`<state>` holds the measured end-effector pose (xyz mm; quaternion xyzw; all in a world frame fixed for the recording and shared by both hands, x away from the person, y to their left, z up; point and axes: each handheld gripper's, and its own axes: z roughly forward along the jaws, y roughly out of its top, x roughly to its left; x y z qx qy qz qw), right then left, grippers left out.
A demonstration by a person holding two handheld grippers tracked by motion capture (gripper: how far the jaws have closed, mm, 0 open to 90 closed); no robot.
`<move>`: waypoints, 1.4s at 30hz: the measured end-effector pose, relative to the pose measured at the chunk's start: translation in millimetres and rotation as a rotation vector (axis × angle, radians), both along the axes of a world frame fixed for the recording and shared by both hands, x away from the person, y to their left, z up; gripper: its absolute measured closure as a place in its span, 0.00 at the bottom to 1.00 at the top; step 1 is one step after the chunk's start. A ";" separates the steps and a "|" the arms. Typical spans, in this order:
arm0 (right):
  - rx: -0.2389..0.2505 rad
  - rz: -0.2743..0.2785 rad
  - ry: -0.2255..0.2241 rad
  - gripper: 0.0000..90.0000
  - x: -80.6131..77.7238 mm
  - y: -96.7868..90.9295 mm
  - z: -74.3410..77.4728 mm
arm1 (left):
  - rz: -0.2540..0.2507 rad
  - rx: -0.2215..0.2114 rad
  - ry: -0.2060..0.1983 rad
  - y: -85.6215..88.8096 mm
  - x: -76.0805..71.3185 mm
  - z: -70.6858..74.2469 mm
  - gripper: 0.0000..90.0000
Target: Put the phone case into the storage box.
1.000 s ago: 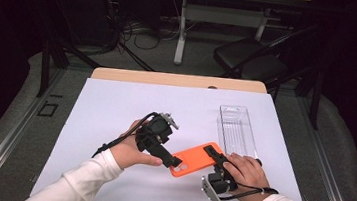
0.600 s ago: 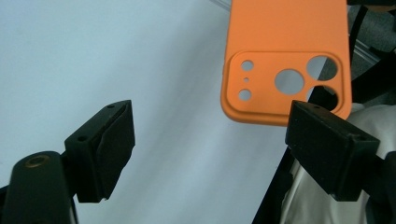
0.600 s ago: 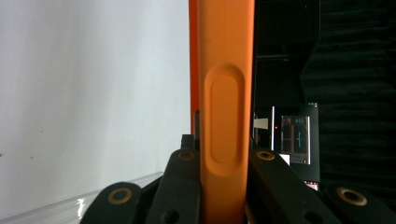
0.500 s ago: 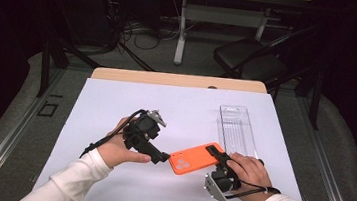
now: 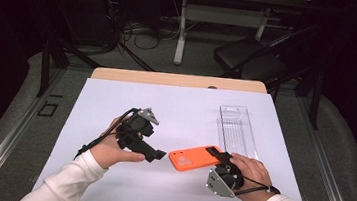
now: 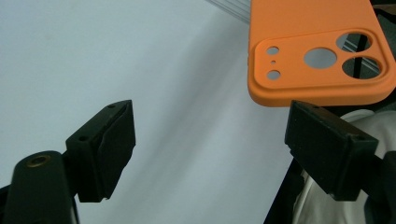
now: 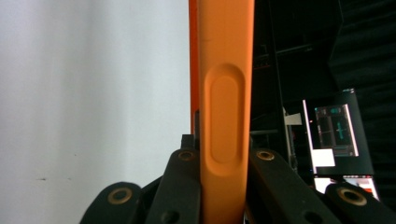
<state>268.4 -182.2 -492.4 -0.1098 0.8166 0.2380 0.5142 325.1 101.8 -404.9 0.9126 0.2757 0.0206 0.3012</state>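
Note:
An orange phone case [image 5: 193, 159] lies with its back up, just above the white mat [image 5: 180, 111]; its camera cutouts face my left gripper. My right gripper [image 5: 220, 158] is shut on the case's right end. In the right gripper view the case's side edge [image 7: 225, 107] stands clamped between the two black jaws of my right gripper [image 7: 224, 161]. My left gripper [image 5: 158, 155] points right at the case's left end, a short gap away from it. Its jaws stand open around bare mat, with the case [image 6: 317, 51] beyond the tips of my left gripper [image 6: 210, 116].
A clear plastic box [image 5: 237, 129] lies on the mat behind the right hand, its long side running away from me. The mat's front edge is close under both forearms. A black chair [image 5: 251, 63] and table legs stand beyond the far edge.
My left gripper has drawn back to the left, off the case's left end. The right gripper and the case have stayed almost where they were.

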 end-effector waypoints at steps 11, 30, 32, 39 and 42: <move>0.100 -0.016 0.114 0.97 3.1 -2.0 3.4 | -0.008 -0.018 -0.018 -2.4 -2.9 0.2 0.19; 0.334 -0.020 0.371 0.97 11.4 -3.5 8.3 | -0.030 -0.067 -0.059 -6.0 -5.0 2.2 0.23; 0.356 -0.020 0.395 0.97 12.2 -3.7 8.1 | -0.030 -0.079 -0.063 -6.7 -5.5 2.5 0.24; 0.426 -0.014 0.453 0.97 16.7 -4.8 6.8 | -0.026 -0.098 -0.089 -8.6 -7.1 4.0 0.30; 0.454 -0.013 0.475 0.97 18.0 -4.9 6.7 | -0.018 -0.106 -0.081 -9.1 -6.9 4.8 0.34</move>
